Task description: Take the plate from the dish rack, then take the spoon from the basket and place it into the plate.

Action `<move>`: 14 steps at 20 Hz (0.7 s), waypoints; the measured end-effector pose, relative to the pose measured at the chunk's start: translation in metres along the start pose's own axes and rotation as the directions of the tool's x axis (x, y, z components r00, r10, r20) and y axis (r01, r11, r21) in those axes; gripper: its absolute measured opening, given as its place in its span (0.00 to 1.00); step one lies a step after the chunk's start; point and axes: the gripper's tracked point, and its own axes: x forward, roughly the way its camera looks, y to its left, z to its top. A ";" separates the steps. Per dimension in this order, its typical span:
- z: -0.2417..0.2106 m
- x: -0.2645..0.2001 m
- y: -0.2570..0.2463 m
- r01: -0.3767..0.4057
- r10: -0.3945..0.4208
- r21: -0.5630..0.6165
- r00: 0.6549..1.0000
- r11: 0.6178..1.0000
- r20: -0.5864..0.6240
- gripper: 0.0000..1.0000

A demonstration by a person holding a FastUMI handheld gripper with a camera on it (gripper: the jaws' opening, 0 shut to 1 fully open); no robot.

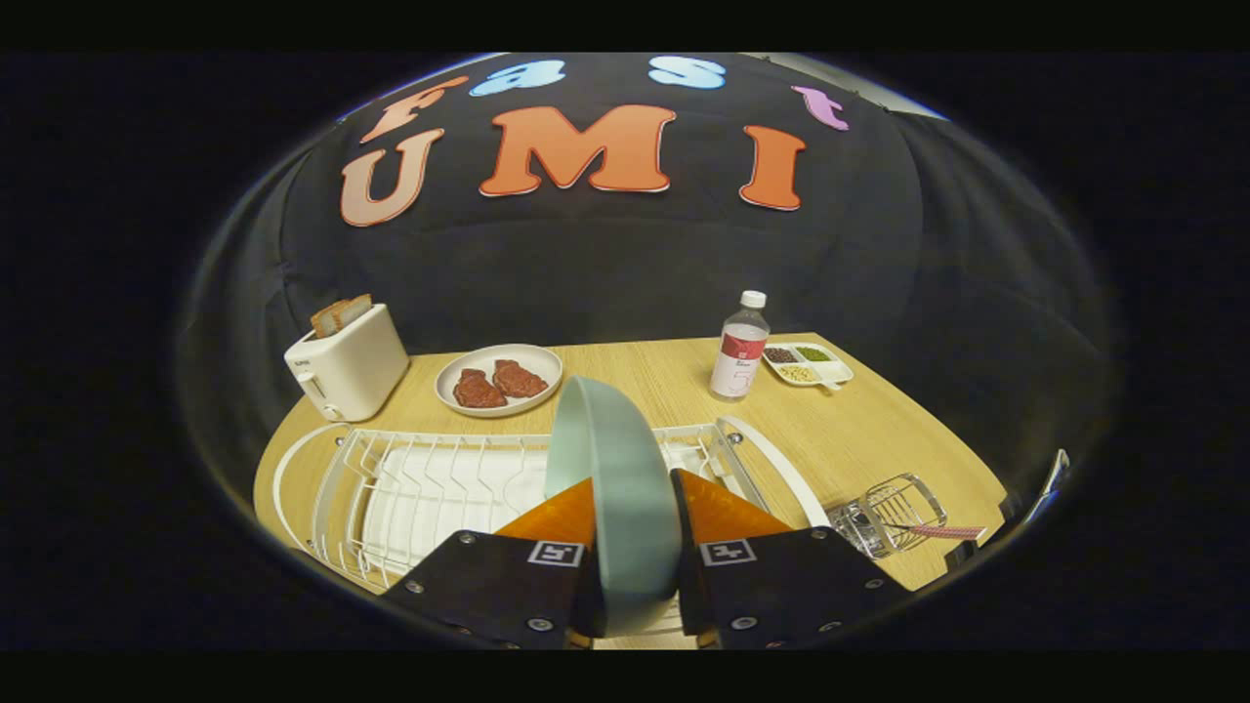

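Wooden table (879,430) carries everything. Gripper (633,547) is clamped on the plate (615,488), held on edge between both fingers above the dish rack (430,488). Spoon (942,532) lies in the wire basket (898,513) just right. Toaster (347,366) and bottle (739,347) sit beyond.

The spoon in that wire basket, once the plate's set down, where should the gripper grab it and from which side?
Probably by the patterned handle, which sticks out past the wire basket's rim, away from the dish rack. Come from that open side, fingers across the handle; the bowl end sits inside the wires. For now the gripper is shut on the plate.
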 end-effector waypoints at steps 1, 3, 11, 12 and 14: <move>0.003 -0.002 0.000 0.003 -0.003 -0.013 1.000 1.000 0.012 0.28; 0.012 -0.006 -0.001 0.019 -0.017 -0.049 0.999 0.999 0.035 0.28; 0.039 -0.032 -0.002 0.040 -0.027 -0.089 0.990 0.995 0.139 0.28; 0.041 -0.038 -0.004 0.033 -0.019 -0.090 0.989 0.995 0.148 0.28; 0.042 -0.053 -0.005 0.008 0.007 -0.090 0.986 0.996 0.166 0.28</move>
